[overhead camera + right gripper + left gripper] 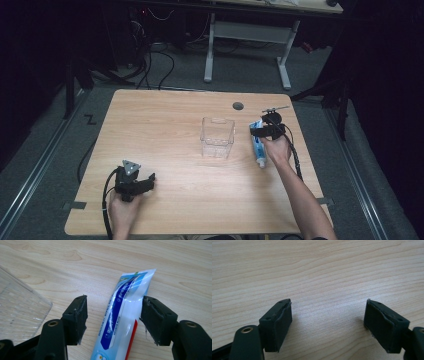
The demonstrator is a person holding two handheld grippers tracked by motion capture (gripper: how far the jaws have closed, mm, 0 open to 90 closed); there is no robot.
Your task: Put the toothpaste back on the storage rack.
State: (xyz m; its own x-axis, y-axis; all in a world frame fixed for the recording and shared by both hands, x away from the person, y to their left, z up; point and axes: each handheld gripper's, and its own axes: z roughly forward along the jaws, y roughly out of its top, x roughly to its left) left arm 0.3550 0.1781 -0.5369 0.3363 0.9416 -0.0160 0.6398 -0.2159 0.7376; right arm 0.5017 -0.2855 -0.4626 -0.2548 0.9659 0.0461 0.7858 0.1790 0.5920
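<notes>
Your right gripper (pixel 113 320) straddles the toothpaste tube (pixel 117 322) lying flat just right of the clear bin (pixel 217 136), jaws wide, lined up to pinch; left gripper (pixel 327 323) idles, jaws wide.

Right tongs (pixel 113 320) gape wide (hand low); left tongs (pixel 327 325) open too.

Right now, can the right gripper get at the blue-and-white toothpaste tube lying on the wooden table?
Probably yes. The right gripper is open with the blue-and-white toothpaste tube lying flat between its jaws, and nothing is in the way; the clear plastic box sits off to one side.
</notes>
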